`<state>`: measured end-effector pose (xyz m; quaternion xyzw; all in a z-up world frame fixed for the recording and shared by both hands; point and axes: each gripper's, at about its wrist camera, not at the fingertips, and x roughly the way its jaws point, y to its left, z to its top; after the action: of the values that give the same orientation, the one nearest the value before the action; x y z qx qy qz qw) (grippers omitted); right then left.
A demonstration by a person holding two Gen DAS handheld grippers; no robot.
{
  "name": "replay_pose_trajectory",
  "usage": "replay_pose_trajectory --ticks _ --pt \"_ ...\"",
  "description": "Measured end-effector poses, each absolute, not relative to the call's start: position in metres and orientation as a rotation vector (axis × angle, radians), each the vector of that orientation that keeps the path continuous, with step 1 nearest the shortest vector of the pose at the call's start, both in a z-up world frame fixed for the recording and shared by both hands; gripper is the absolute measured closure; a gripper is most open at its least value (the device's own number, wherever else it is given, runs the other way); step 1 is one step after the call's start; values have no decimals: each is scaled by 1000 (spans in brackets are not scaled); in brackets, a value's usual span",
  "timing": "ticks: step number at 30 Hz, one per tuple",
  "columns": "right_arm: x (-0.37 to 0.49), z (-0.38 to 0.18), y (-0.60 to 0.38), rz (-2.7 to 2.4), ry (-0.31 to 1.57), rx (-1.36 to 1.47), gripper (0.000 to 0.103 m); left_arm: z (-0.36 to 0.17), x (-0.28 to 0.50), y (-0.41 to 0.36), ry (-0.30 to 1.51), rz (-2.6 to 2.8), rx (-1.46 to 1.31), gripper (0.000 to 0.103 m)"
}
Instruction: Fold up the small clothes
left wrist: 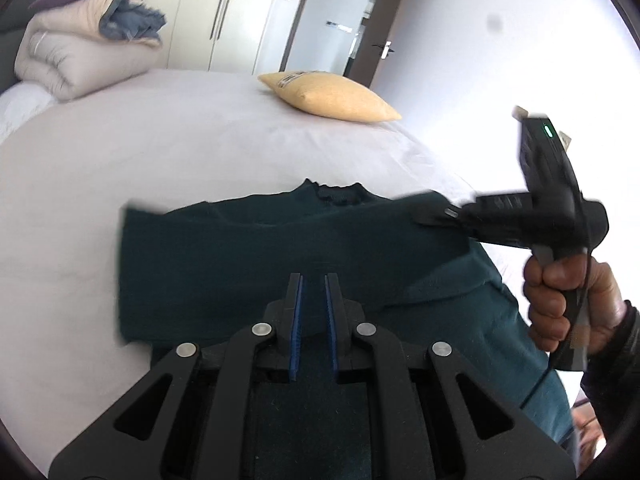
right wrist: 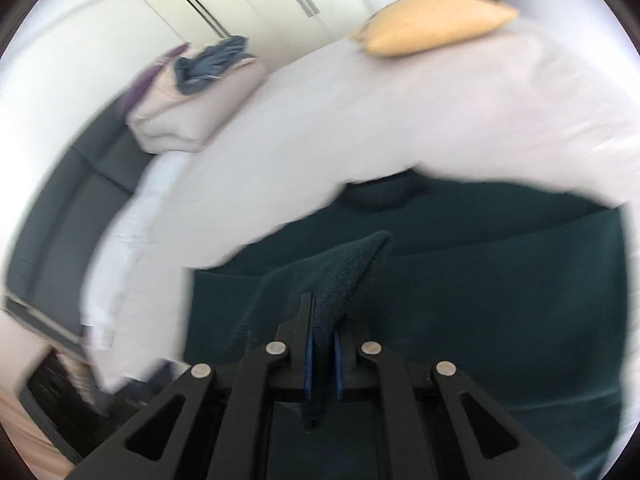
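A dark teal knit sweater (left wrist: 260, 256) lies on the white bed (left wrist: 200, 152), collar pointing away. My left gripper (left wrist: 314, 280) hovers over its lower middle, jaws a little apart with nothing between them. My right gripper (left wrist: 436, 218) comes in from the right and pinches the sweater's right sleeve or edge, lifted over the body. In the right wrist view, the right gripper (right wrist: 322, 312) is shut on a raised fold of the sweater (right wrist: 480, 300). That view is blurred by motion.
A yellow pillow (left wrist: 332, 98) lies at the far side of the bed. A folded beige duvet with blue cloth on top (left wrist: 80, 52) sits at the far left. Wardrobe doors (left wrist: 224, 8) and a doorway stand behind. A dark headboard (right wrist: 72, 208) shows at left.
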<state>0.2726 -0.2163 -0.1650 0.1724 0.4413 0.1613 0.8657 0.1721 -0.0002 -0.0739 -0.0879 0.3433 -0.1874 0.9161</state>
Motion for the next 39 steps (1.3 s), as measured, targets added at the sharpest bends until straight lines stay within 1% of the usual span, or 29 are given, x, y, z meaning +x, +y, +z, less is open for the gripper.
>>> replay_pose_trajectory --ticks 3,6,14,19,23,27,30,33,37,39 --pt "275 -172 -251 215 940 279 94 -83 185 15 746 -358 -224 93" --pt "279 -186 -282 163 957 312 94 -93 204 33 783 -327 -281 93" --pt "281 -200 -301 146 968 321 94 -103 244 44 844 -279 -290 93" --pt "275 -209 -319 156 982 401 94 -121 261 36 900 -276 -296 93" --pt "273 -223 -332 153 1013 461 92 -126 262 51 885 -255 -347 93" --pt "270 -223 -334 158 1004 478 91 -117 265 97 847 -184 -455 93" --pt "271 -223 -335 158 1002 488 90 -109 268 115 828 -156 -464 94" --pt "270 -224 -336 159 999 498 90 -105 272 109 834 -186 -428 93" --pt "271 -225 -336 154 1002 491 90 -111 279 71 878 -243 -320 93" --pt "271 -224 -338 156 1008 518 87 -120 279 50 913 -269 -273 93"
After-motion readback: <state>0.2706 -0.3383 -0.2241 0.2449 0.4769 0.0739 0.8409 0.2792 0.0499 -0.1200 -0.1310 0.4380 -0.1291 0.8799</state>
